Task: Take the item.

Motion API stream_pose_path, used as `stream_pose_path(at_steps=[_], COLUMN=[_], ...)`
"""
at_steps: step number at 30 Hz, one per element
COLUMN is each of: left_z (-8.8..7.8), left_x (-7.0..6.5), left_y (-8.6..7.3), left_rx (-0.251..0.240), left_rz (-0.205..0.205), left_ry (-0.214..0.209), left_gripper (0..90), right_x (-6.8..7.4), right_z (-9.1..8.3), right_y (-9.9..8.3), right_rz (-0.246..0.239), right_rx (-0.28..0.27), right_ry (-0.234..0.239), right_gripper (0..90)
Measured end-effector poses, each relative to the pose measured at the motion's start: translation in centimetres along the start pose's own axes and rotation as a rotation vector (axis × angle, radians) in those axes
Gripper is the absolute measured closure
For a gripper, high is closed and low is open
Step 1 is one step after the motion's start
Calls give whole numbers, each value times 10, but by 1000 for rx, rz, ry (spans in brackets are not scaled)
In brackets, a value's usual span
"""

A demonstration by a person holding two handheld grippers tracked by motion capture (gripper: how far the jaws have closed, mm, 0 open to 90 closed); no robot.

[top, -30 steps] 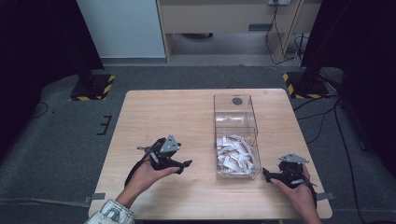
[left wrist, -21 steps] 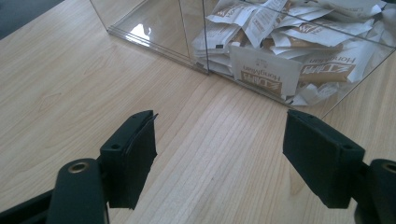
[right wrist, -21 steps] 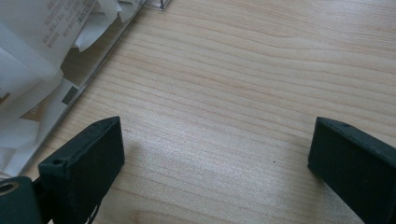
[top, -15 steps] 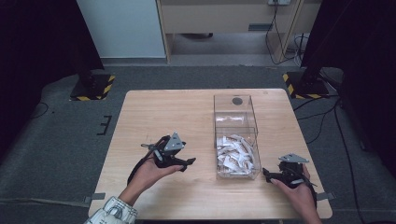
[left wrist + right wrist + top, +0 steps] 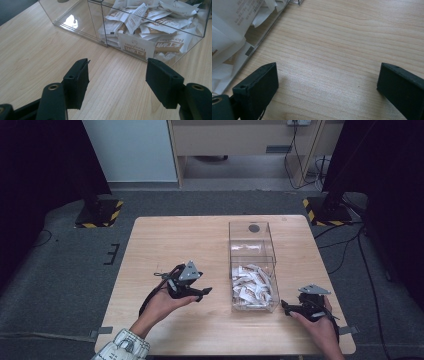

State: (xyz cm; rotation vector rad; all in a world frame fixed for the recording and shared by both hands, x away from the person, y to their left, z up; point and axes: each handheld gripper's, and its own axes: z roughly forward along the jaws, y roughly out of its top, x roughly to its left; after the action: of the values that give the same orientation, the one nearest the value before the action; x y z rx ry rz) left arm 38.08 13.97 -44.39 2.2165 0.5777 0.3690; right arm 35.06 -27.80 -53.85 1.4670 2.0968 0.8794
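A clear plastic box [image 5: 252, 265] with two compartments stands on the wooden table [image 5: 165, 245]; its near compartment holds several white and brown sachets [image 5: 252, 285]. My left gripper [image 5: 204, 292] hovers left of the box, pointing at it. Its jaws have just been closing, but they stand apart with nothing between them [image 5: 117, 77]. The sachets [image 5: 147, 27] lie behind the box wall ahead of it. My right gripper [image 5: 286, 306] rests at the box's near right corner, open and empty [image 5: 327, 85], with sachets [image 5: 232, 30] at its left.
The box's far compartment [image 5: 251, 237] holds no sachets, and a dark round mark sits near its far end. Bare table stretches left of the box. Black stands with yellow-black striped bases [image 5: 97, 212] flank the table on the grey floor.
The left gripper has shifted slightly right toward the box. The right hand has stayed where it was.
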Motion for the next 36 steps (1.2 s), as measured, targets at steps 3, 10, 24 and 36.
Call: stream_pose_path(at_steps=[3, 10, 24, 36], left_z=[0, -2, -2, -7], left_x=[-1, -2, -8, -7], left_y=[2, 10, 22, 37], left_rx=[-6, -14, -23, -41], left_rz=[2, 15, 53, 53], left_ry=[-2, -1, -4, -2], left_gripper=[359, 398, 502, 547], right_x=[0, 0, 0, 0], right_z=[0, 0, 0, 0], right_y=[0, 0, 0, 0], right_rz=[0, 0, 0, 0], right_rx=[0, 0, 0, 0], right_ry=[0, 0, 0, 0], right_gripper=[38, 38, 38, 38])
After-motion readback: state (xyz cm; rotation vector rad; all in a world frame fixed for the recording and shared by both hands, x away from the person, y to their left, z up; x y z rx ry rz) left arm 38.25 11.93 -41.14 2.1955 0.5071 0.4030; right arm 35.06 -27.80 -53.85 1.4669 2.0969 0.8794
